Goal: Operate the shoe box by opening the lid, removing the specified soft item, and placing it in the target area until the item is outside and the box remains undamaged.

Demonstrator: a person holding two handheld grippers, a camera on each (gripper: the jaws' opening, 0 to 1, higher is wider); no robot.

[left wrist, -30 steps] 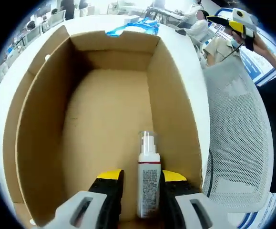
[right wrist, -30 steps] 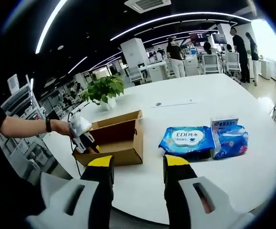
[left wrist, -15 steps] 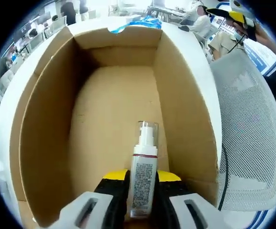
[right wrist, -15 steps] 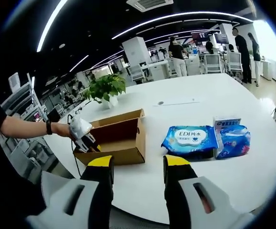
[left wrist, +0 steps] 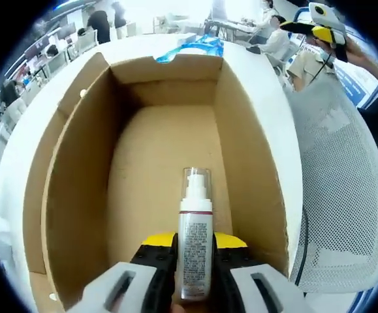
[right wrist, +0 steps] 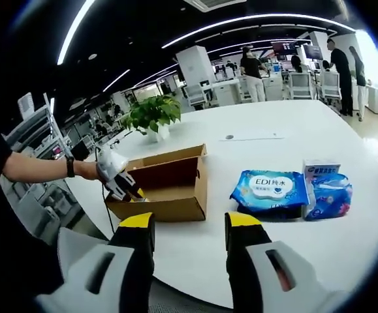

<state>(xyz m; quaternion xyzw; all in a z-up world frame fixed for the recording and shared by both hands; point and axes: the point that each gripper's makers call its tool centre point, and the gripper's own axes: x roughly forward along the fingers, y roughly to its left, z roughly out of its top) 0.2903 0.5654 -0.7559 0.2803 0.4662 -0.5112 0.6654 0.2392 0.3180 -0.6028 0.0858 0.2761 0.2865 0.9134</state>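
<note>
Left gripper: its yellow-tipped fingers are pinching the lower body of a white pump bottle with a clear cap and a printed label. The bottle stands between the two fingers, inside the open brown cardboard box, at the box's near end and closer to its right wall; the cap points toward the far wall. One bottle is counted inside the box; the rest of the box floor is bare cardboard.

Right gripper: its fingers are spread apart with nothing between them, held above the near edge of the white round tabletop, well apart from the box.

In the right gripper view the box sits on the tabletop, its left end at the tabletop's edge. A person's hand holds the left gripper at that end, reaching into the box.

Other items, counted: one blue wet-wipes pack with a white label to the right of the box, one smaller blue-and-white packet touching the pack's far side, one potted green plant behind the box, one sheet of paper farther back.

A grey mesh office chair stands just beside the box. The room is an open office with ceiling strip lights, desks, and several people standing in the background.
</note>
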